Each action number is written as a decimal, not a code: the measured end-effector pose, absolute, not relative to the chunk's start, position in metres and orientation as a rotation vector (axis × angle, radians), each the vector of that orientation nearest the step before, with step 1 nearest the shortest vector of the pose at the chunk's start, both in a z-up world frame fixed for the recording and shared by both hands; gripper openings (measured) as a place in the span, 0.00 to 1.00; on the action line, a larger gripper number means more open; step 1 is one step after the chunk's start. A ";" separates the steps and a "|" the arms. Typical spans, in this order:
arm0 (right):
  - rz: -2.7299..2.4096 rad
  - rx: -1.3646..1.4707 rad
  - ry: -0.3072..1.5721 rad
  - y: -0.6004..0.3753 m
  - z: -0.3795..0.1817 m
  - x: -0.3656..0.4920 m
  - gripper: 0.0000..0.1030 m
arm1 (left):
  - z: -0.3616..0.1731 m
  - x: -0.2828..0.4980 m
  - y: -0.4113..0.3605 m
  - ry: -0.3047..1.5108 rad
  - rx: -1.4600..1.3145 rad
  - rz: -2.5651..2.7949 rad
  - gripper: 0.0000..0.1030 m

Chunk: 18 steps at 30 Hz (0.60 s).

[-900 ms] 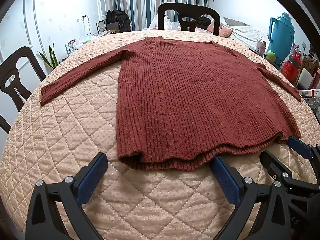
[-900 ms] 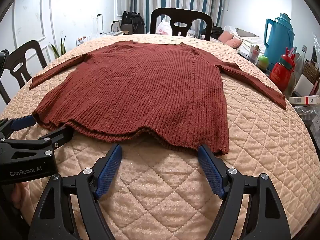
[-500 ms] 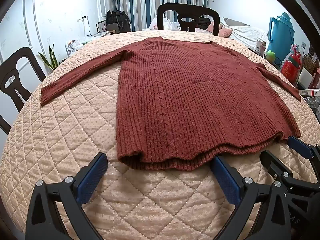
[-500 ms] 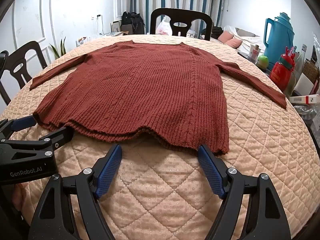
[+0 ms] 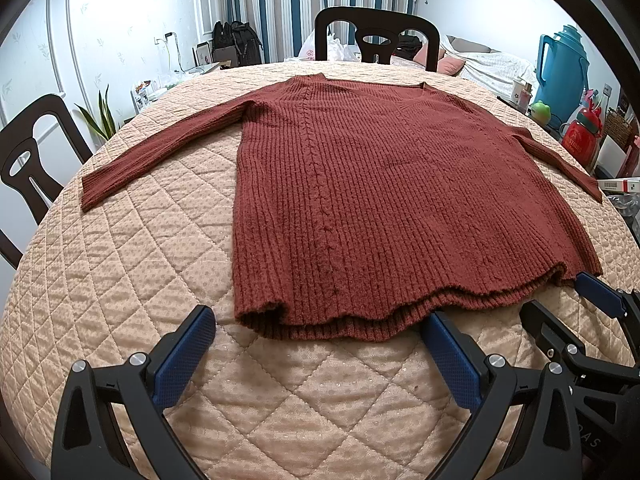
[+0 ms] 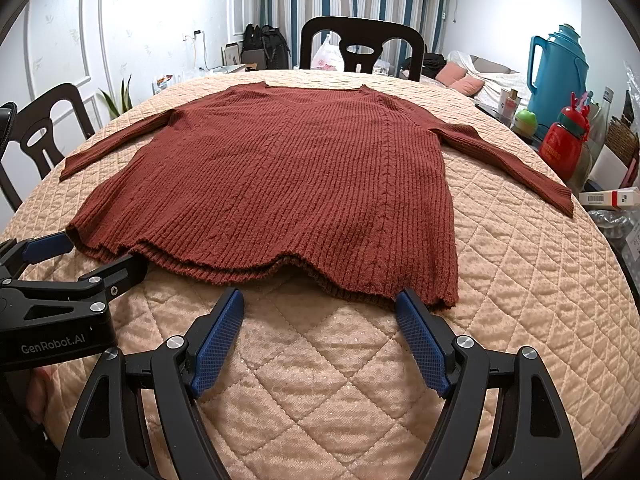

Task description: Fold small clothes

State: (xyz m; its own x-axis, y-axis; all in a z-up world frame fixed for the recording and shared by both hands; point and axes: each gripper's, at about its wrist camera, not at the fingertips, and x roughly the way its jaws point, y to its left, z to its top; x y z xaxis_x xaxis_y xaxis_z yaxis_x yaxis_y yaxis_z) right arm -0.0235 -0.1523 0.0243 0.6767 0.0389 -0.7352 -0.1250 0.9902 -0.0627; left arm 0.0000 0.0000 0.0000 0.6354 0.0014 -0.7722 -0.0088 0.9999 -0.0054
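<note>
A rust-red ribbed knit sweater [image 5: 384, 200] lies flat, front up, on the quilted table, sleeves spread to both sides; it also shows in the right wrist view [image 6: 296, 184]. My left gripper [image 5: 316, 344] is open and empty, just short of the hem's left part. My right gripper [image 6: 320, 328] is open and empty, just short of the hem's right part. Each gripper shows at the edge of the other's view: the right gripper [image 5: 576, 312] and the left gripper [image 6: 80, 260], both beside the hem.
The round table has a peach quilted cover [image 5: 120, 280]. Dark chairs stand at the far side [image 5: 376, 40] and the left [image 5: 28, 160]. A teal thermos [image 6: 560, 64], a red bottle [image 6: 566, 140] and small boxes crowd the right edge.
</note>
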 end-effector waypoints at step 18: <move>0.093 -0.108 0.821 -0.152 0.024 -0.023 0.76 | 0.000 0.000 0.000 0.881 -0.009 0.006 1.00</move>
